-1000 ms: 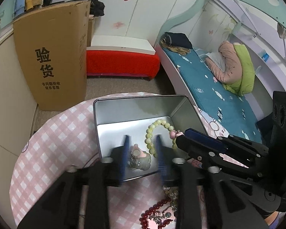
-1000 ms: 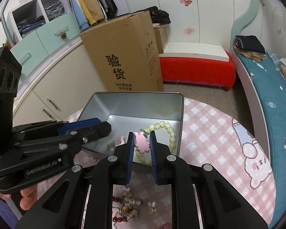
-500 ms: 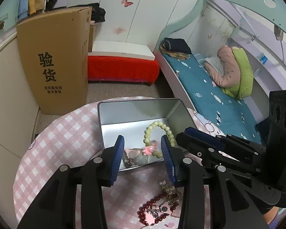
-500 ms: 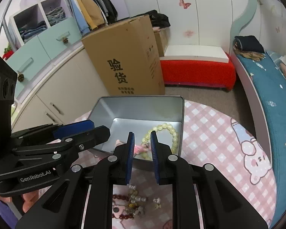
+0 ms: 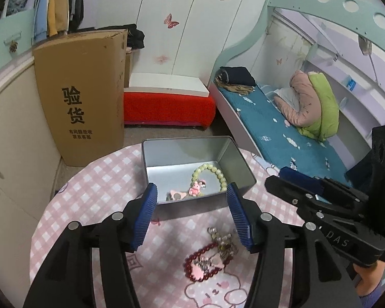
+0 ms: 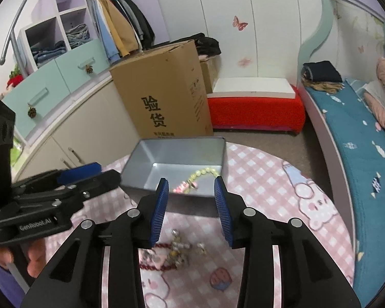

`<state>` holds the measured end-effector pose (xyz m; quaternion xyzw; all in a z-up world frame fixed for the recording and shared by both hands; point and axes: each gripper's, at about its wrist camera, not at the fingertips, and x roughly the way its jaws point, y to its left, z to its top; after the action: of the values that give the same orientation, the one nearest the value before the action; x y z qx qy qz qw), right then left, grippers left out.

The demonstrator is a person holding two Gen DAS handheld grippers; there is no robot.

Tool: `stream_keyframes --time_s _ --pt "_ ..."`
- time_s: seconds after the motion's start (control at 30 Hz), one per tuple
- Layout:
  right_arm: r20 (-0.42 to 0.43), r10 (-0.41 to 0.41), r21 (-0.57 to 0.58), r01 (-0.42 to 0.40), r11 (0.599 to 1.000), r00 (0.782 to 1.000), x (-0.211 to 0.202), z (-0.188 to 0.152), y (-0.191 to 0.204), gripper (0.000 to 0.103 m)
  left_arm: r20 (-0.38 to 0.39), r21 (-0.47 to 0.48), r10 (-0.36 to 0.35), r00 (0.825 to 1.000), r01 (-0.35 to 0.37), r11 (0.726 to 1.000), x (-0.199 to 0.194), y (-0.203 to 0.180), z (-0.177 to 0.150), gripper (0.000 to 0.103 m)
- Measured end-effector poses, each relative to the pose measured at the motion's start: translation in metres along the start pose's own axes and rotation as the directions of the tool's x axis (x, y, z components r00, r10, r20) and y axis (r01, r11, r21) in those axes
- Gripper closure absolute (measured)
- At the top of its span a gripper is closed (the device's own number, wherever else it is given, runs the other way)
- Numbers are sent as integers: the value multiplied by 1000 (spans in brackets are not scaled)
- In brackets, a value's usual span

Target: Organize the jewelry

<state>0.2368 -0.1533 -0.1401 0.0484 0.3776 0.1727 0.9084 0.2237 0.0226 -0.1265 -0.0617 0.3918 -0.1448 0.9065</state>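
An open silver tin [image 5: 225, 151] [image 6: 177, 154] stands on the pink checked table. Inside lie a pale green bead bracelet [image 5: 213, 170] [image 6: 205, 172], a pink charm [image 5: 195, 188] [image 6: 183, 186] and a pink piece with a dark centre [image 5: 176, 195]. In front of the tin lies a heap of jewelry with a dark red bead bracelet [image 5: 208, 261] [image 6: 166, 252]. My left gripper [image 5: 192, 202] is open and empty above the tin's near wall. My right gripper [image 6: 191, 196] is open and empty, also just before the tin.
The round table [image 5: 89, 192] has a pink checked cloth with cartoon prints. A tall cardboard box [image 5: 82, 95] stands on the floor behind it. A red bench [image 5: 166, 107] and a bed [image 5: 282, 133] lie beyond. Cabinets run along the left.
My right gripper let go of the pink charm, which now lies in the tin, and opened wide. Both grippers have drawn back from the tin; the left has opened wider.
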Motion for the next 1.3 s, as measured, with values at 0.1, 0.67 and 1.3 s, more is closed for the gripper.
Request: stream_keyframes --time_s 0.1,0.67,1.3 --pt "-17 -15 0 15 1000 1000 0 -11 -5 66 -12 18 8 1000 -8 1000 -1 -4 -10 49" --pt "-148 -49 -13 48 999 988 51 -68 -13 66 -133 -3 30 991 -31 1000 35 -1 -48 49" --pt "-143 -66 -48 59 997 988 52 -75 -22 92 -199 48 49 979 -40 998 79 -24 -52 49"
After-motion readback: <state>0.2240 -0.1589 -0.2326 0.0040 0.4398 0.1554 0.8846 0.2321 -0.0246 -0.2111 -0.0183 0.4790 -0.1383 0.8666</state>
